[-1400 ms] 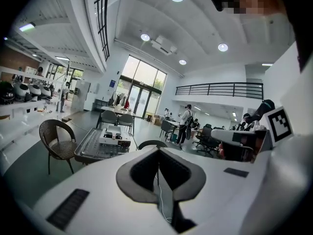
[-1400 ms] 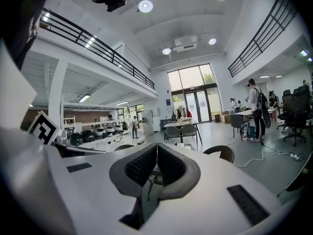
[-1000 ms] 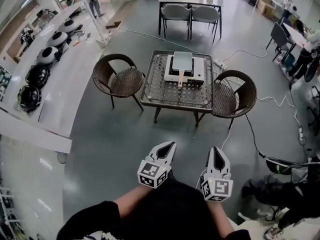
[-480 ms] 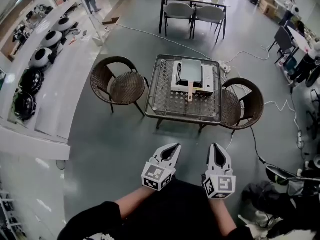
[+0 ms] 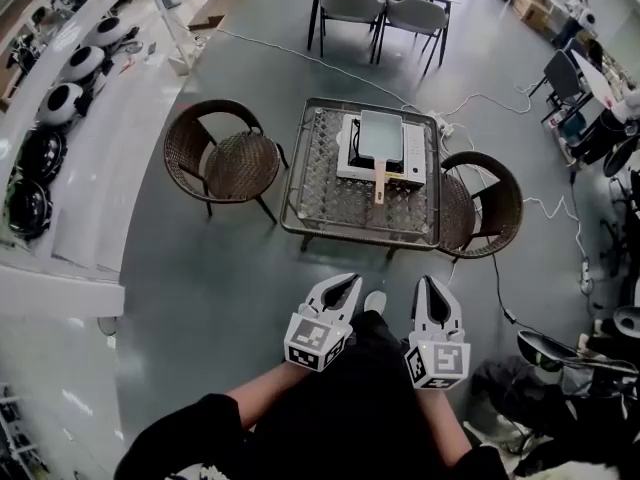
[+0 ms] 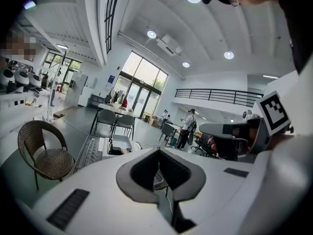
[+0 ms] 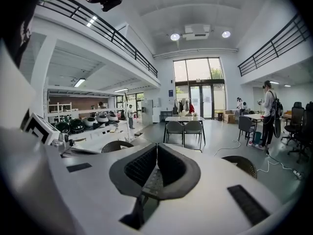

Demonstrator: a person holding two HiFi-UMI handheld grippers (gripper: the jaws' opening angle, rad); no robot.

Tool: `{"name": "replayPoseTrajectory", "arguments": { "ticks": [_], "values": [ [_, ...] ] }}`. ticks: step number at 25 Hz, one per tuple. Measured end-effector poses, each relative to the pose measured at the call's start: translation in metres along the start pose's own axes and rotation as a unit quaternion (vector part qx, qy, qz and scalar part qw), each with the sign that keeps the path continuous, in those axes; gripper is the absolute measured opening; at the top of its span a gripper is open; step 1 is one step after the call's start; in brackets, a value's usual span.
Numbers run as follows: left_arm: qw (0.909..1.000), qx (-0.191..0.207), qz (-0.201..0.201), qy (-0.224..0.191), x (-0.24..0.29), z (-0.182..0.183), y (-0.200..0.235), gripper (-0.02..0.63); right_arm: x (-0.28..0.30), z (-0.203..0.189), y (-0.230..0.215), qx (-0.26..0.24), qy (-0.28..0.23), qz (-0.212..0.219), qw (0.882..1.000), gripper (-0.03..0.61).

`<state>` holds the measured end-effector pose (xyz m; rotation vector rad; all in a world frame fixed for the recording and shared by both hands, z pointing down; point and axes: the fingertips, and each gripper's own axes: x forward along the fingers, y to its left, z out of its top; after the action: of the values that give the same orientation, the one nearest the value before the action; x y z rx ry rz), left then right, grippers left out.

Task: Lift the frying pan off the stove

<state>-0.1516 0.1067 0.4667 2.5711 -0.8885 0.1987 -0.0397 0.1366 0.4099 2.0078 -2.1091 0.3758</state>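
A grey square frying pan (image 5: pixel 381 134) with a wooden handle (image 5: pixel 379 183) sits on a white stove (image 5: pixel 413 152) on the glass-topped low table (image 5: pixel 330 193). Both grippers hang well short of the table, over the floor by the person's body. The left gripper (image 5: pixel 340 288) is shut and empty, and the right gripper (image 5: pixel 432 293) is too. In the left gripper view the pan (image 6: pixel 122 141) shows far off, left of the closed left gripper (image 6: pixel 159 152). The right gripper (image 7: pixel 157 146) hides the table in its own view.
Wicker chairs stand left (image 5: pixel 225 158) and right (image 5: pixel 480 203) of the table. Cables (image 5: pixel 545 208) run over the floor at right. A long counter (image 5: pixel 100 168) with round appliances lines the left. A dining table with grey chairs (image 5: pixel 385 8) stands behind.
The person has stepped toward the table; both grippers sit higher in the head view and closer to the table's near edge. Both stay shut.
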Motion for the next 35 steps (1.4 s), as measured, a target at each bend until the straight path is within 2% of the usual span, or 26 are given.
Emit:
{"name": "replayPoseTrajectory", "arguments": {
  "ticks": [7, 12, 14, 19, 24, 32, 35],
  "values": [
    [0.9999, -0.009, 0.008, -0.004, 0.033, 0.013, 0.025, 0.015, 0.052, 0.01, -0.014, 0.003, -0.008, 0.022, 1.0, 0.031],
    [0.9997, 0.021, 0.009, -0.008, 0.083, 0.033, 0.042, 0.015, 0.11, 0.021, -0.045, 0.016, -0.021, 0.04, 0.999, 0.031],
    [0.9998, 0.018, 0.007, -0.004, 0.113, 0.042, 0.049, 0.015, 0.137, 0.031, -0.064, 0.015, -0.027, 0.044, 0.999, 0.031],
    [0.999, 0.01, 0.031, 0.031, 0.184, 0.053, 0.074, 0.015, 0.19, 0.05, -0.112, 0.008, -0.023, 0.062, 0.998, 0.031],
    [0.9958, 0.013, 0.061, 0.067, 0.245, 0.053, 0.105, 0.015, 0.239, 0.052, -0.154, 0.015, 0.001, 0.076, 0.997, 0.031],
    [0.9842, -0.01, 0.099, 0.146, 0.317, 0.008, 0.142, 0.015, 0.3, 0.041, -0.189, 0.025, 0.033, 0.111, 0.993, 0.031],
    [0.9804, 0.005, 0.114, 0.16, 0.337, -0.002, 0.151, 0.015, 0.32, 0.037, -0.195, 0.019, 0.043, 0.135, 0.99, 0.031]
  ]
}}
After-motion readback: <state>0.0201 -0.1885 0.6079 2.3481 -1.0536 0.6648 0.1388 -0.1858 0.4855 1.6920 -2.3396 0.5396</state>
